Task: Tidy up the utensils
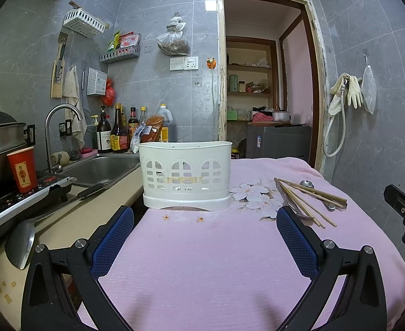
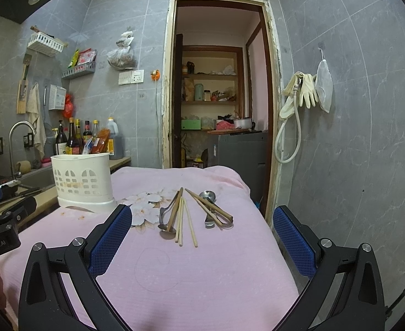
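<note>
- The white plastic utensil holder [image 1: 186,176], oval, with arched window cut-outs and a wider base, stands upright on the pink towel-covered tabletop [image 1: 202,262], straight ahead of the left gripper [image 1: 205,222], beyond its fingertips.
- The left gripper's blue-padded fingers [image 1: 113,241] are spread wide, holding nothing.
- A loose pile of pale and brown wooden chopsticks [image 2: 187,218] lies crossed over steel spoons [image 2: 167,230], ahead of the right gripper [image 2: 202,220] and between the lines of its fingers [image 2: 294,241].
- A rounder steel spoon [image 2: 207,194] lies at the far side of the pile.
- The right gripper's fingers are spread wide too, empty.
- The holder sits beyond the right gripper's left finger, apart from the utensils.
</note>
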`<act>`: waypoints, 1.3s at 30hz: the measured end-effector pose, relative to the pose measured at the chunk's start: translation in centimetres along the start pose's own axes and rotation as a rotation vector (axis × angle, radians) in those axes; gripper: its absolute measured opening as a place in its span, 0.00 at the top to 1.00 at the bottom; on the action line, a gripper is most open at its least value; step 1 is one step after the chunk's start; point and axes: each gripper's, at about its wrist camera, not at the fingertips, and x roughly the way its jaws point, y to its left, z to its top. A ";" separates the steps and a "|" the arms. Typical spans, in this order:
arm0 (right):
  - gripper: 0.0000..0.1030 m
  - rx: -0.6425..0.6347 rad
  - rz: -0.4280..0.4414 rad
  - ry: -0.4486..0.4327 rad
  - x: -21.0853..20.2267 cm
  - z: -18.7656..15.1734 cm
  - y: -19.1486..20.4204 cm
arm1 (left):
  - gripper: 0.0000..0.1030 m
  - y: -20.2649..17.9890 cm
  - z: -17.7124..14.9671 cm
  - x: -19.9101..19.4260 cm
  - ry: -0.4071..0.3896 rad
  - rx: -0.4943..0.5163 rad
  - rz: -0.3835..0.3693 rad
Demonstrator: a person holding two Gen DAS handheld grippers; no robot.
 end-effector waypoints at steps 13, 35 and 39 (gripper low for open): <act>0.00 -0.039 0.038 -0.014 3.0 2.7 -2.2 | 0.01 -1.7 4.6 3.3 0.027 0.049 -0.118; 0.17 -0.020 0.150 0.267 18.5 5.6 -8.9 | 0.02 -8.6 7.9 18.7 0.324 0.167 -0.347; 0.33 -0.004 0.182 0.355 21.3 4.5 -9.3 | 0.17 -9.1 7.0 21.6 0.408 0.161 -0.375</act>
